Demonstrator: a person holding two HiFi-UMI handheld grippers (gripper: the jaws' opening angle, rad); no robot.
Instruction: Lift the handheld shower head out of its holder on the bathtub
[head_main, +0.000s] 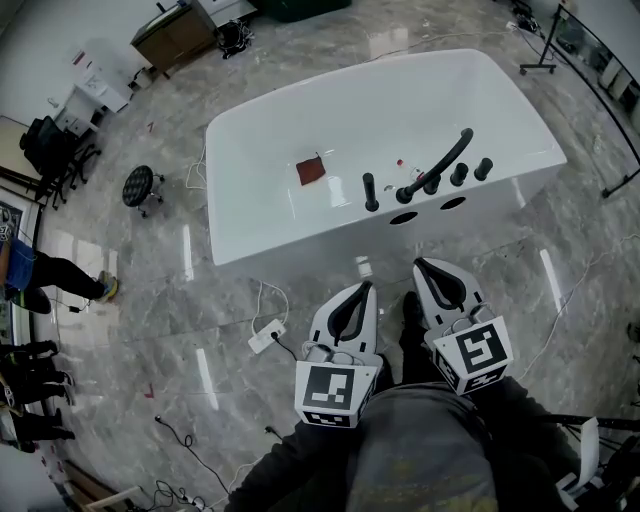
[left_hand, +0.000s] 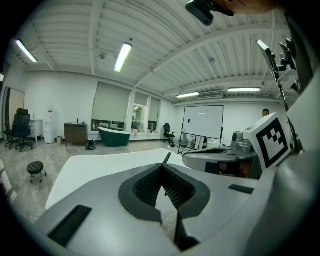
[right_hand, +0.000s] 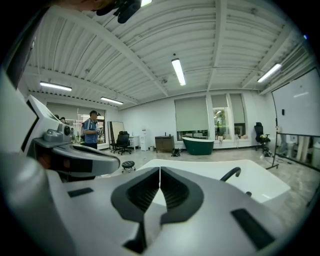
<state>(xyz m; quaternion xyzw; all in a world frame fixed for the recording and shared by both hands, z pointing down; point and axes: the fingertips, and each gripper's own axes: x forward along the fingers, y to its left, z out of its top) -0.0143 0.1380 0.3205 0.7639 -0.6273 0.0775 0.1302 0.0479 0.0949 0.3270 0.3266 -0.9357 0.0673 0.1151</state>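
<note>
One white bathtub (head_main: 380, 100) stands on grey marble floor (head_main: 160, 300).

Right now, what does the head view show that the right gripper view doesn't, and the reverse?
Only the head view: the red cloth lying in the white bathtub, the handheld shower head upright in its holder, and the power strip on the floor. Only the right gripper view: the ceiling lights and the far wall's shaded windows. Both: that bathtub, its curved black spout and the right gripper, jaws together.
</note>
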